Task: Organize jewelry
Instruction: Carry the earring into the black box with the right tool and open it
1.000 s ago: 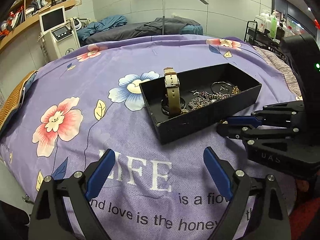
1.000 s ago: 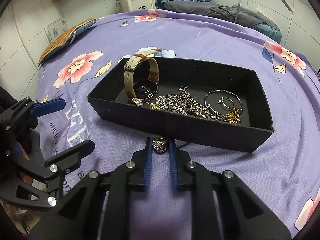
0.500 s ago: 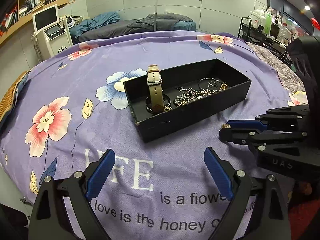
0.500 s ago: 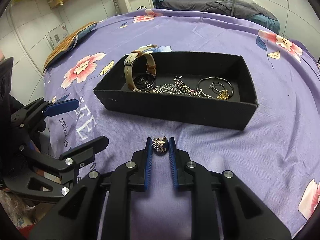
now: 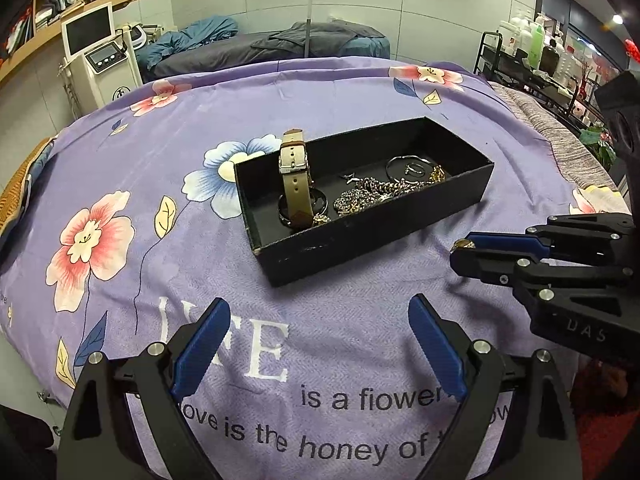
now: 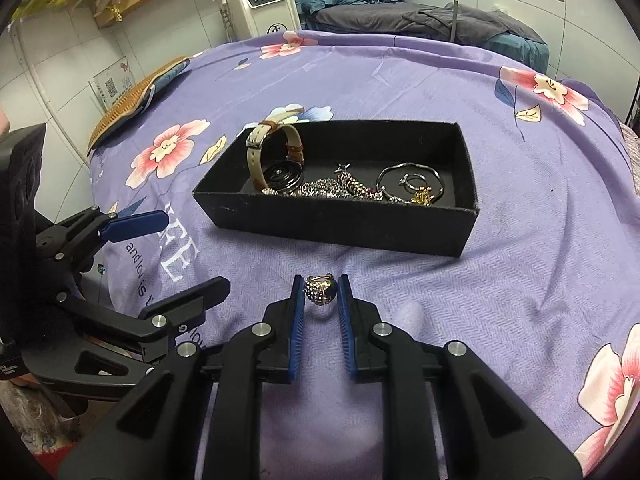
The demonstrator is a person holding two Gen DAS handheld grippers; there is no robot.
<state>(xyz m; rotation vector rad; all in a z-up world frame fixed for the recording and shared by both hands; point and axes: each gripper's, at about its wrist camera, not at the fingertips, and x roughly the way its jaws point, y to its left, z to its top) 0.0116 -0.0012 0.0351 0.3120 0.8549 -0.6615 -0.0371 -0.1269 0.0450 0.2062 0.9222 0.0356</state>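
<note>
Both grippers have backed away from the black box [image 6: 340, 224] since a second ago, and the right gripper [image 6: 321, 294] has carried its catch with it: the box now sits further off in both views, with bare purple bedspread [image 6: 500, 280] showing between it and the fingertips. That catch is a studded ring [image 6: 320, 291], pinched right at the tips of the blue pads [image 6: 298, 312], clear of the cloth as far as the right wrist view lets me judge. The left gripper [image 5: 318, 346] hangs wide open and empty over the printed lettering, doing nothing for the moment. Inside the box the tan-strapped watch [image 5: 295, 182] stands upright on its band at the left end, a tangle of chains [image 5: 368, 196] lies in the middle, and a thin bangle [image 6: 410, 182] with small gold pieces sits toward the other end. So the step in hand looks like a pick just made, with the placing to come. If the ring is headed for the box, the right hand needs to come forward over the near wall, find a bare patch of floor away from the chains, and only then let go. The ring is small, round and held at the very tips, so a tilt could let it slip.
</note>
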